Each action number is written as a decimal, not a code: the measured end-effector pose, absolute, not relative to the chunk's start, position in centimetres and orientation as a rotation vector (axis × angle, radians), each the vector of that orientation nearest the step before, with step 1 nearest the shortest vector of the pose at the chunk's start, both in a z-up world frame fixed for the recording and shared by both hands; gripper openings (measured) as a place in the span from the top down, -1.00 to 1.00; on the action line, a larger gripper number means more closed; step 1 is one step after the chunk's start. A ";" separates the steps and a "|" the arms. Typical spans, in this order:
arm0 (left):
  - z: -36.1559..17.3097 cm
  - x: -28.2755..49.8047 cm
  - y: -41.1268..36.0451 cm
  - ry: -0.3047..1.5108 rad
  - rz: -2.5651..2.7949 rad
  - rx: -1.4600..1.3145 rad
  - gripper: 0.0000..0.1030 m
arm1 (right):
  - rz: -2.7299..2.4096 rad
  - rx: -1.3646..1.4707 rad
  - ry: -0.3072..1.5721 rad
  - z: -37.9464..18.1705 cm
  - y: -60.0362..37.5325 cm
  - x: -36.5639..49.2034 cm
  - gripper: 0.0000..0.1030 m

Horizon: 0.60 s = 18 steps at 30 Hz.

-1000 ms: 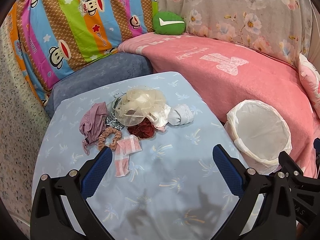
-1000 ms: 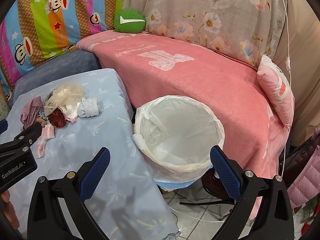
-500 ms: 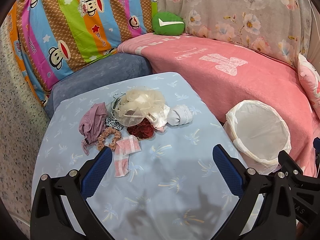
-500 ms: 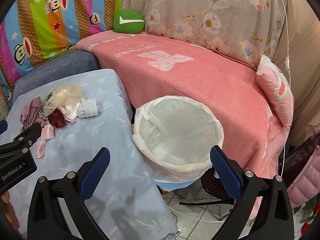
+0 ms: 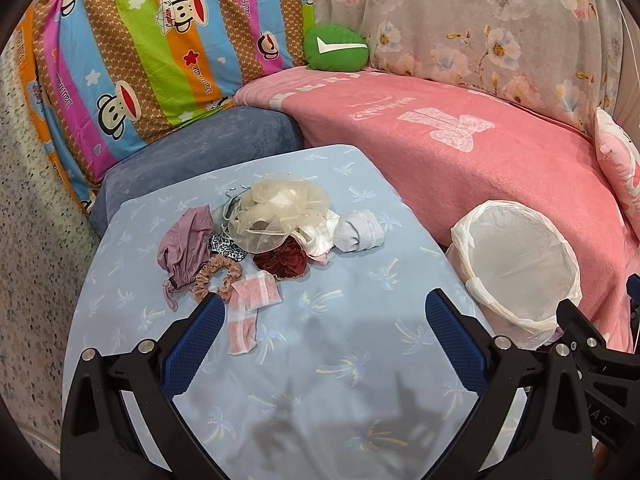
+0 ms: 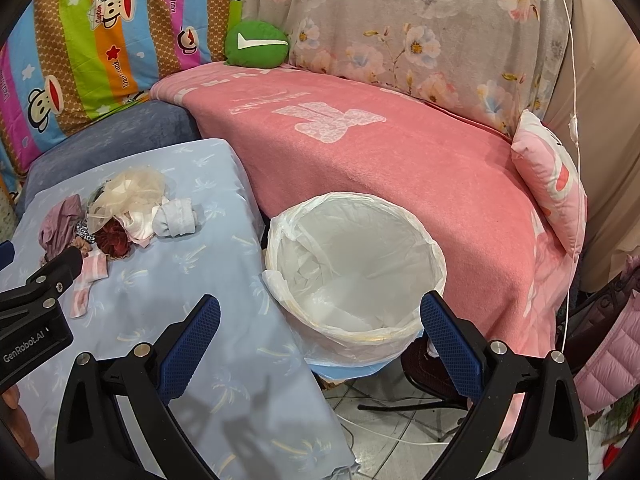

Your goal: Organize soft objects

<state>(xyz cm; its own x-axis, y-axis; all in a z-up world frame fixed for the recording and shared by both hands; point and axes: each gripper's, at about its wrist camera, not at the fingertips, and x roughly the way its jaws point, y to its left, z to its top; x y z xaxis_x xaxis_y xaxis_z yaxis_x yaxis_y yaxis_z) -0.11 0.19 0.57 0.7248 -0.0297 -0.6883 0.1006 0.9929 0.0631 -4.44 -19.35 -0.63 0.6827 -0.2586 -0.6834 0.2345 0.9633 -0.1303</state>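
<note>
Meanwhile both grippers empty, left gripper [image 5: 322,334] and right gripper [image 6: 320,334] spread wide, clothes pile [image 5: 276,226] on table [image 5: 352,380], bin [image 6: 356,268] beside it

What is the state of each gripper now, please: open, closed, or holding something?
Left gripper: open, holding nothing, above the blue tablecloth.
Right gripper: open, holding nothing, in front of the white lined basket.
</note>
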 end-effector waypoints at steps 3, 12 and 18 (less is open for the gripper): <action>0.6 -0.1 0.2 0.757 -0.072 0.099 -0.86 | -0.277 -0.034 0.771 -0.6 -19.3 -4.4 -0.88; 0.6 -0.1 0.1 0.756 -0.072 0.099 -0.86 | -0.278 -0.028 0.768 0.0 -20.1 -4.6 -0.88; 0.7 -0.2 0.0 0.754 -0.074 0.099 -0.86 | -0.282 -0.023 0.765 0.4 -20.6 -4.7 -0.88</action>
<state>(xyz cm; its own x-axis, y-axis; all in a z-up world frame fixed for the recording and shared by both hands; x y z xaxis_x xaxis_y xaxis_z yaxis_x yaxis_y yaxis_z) -0.15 -0.04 0.72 0.7265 -0.0315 -0.6864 0.1025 0.9927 0.0629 -4.72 -20.64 0.36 0.6854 -0.2599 -0.6802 0.2436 0.9621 -0.1222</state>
